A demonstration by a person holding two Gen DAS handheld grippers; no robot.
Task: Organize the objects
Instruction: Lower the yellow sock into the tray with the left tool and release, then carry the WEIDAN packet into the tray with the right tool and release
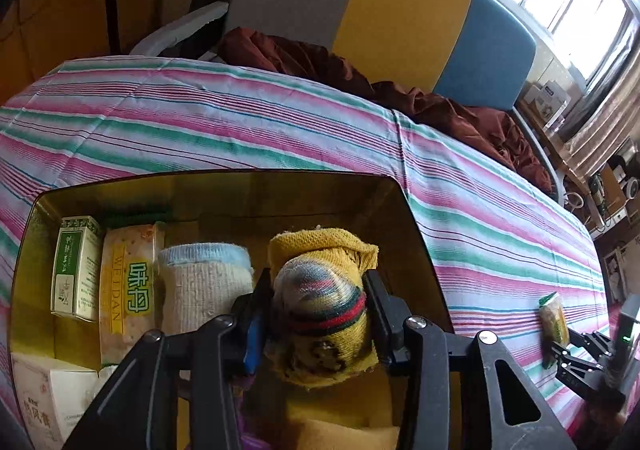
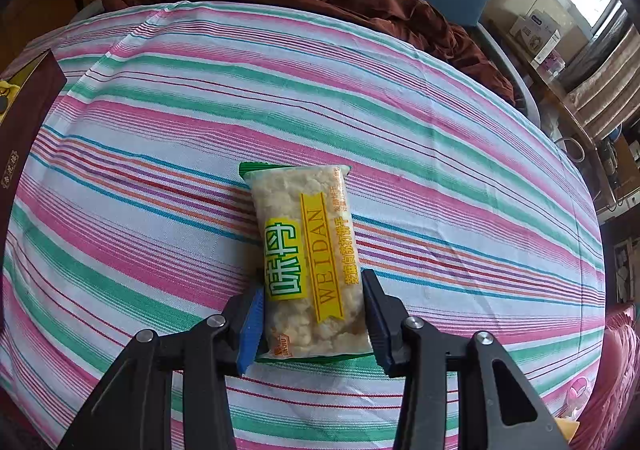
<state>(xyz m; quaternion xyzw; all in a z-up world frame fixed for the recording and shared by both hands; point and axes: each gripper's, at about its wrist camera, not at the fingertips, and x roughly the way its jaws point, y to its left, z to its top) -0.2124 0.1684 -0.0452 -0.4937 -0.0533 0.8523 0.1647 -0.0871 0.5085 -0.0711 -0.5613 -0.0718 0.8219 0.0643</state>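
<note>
Left wrist: fingers flank sock roll over box.

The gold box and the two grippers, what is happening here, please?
A person is tidying loose items into the gold box on the striped tablecloth. The left gripper has a rolled yellow sock bundle between its jaws inside the box, beside a white sock roll, a Weidan cracker pack and a green carton. The right gripper has its jaws closed on a second Weidan cracker pack, which lies on the cloth outside the box.
</note>
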